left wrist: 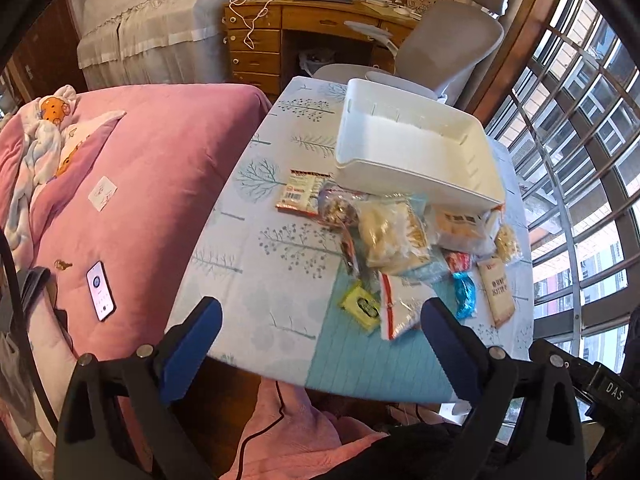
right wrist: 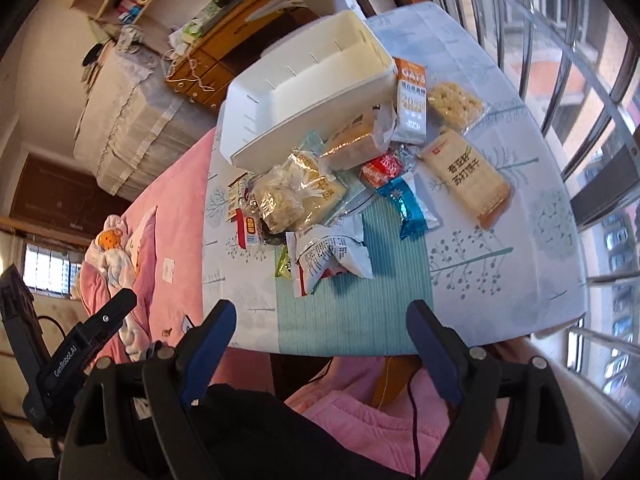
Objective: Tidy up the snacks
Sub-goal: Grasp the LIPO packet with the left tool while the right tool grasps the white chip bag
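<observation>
Both grippers hover, jaws apart, nothing held.
Snack packets [right wrist: 320,200] lie heaped mid-table [right wrist: 520,260] against the white bin [left wrist: 416,148]; left gripper [left wrist: 320,320] and right gripper [right wrist: 322,322] hang over the near edge.

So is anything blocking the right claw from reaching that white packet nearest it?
Nothing visible does. The right gripper is open and empty above the table's near edge, and only bare blue cloth lies between it and the white packet. The bin sits just behind the pile, tipped up on some snacks.
</observation>
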